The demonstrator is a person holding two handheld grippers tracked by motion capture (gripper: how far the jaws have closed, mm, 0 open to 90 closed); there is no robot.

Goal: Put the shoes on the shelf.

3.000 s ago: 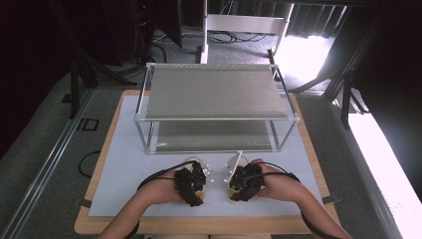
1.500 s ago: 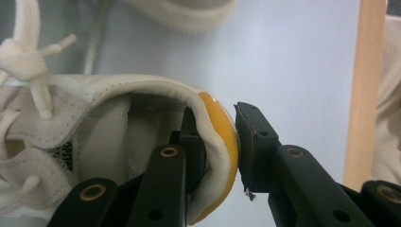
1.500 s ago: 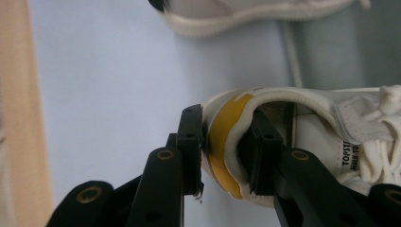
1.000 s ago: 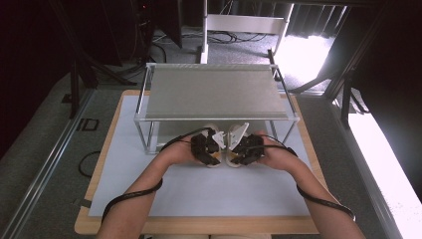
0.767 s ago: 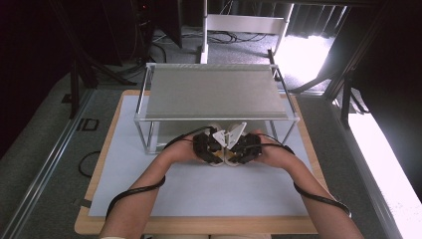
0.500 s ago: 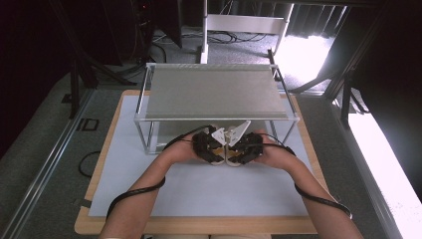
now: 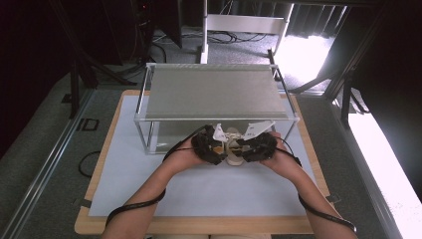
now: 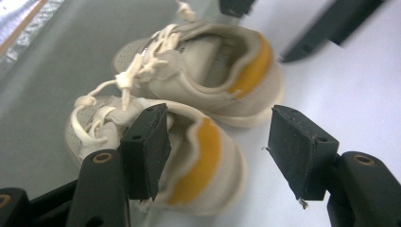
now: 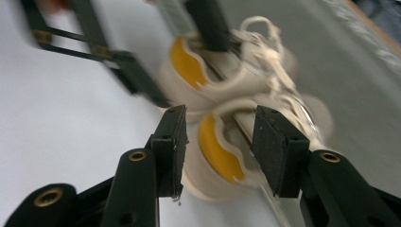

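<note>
The desk (image 7: 124, 199), covered by a white sheet, carries a 2-level metal rack (image 7: 216, 92) at its far half. At the rack's near edge, about mid-desk, 2 small cream shoes with yellow heel linings sit side by side, toes pointing far, onto the rack's grey bottom shelf, heels over the white sheet.

The left hand-held gripper (image 7: 211, 148) comes in from the near left, the right hand-held gripper (image 7: 256, 148) from the near right; both meet at the shoes.

In the left gripper view, the left shoe (image 8: 189, 156) lies between the jaws. The jaws have just been opening: 1 pad sits at the shoe's inner side, the other stands clear of the heel, so the shoe is released.

In the right gripper view, the right shoe (image 9: 222, 151) has its heel between the jaws, which stand parted. The picture is blurred, and I cannot tell if the pads press on it.
</note>
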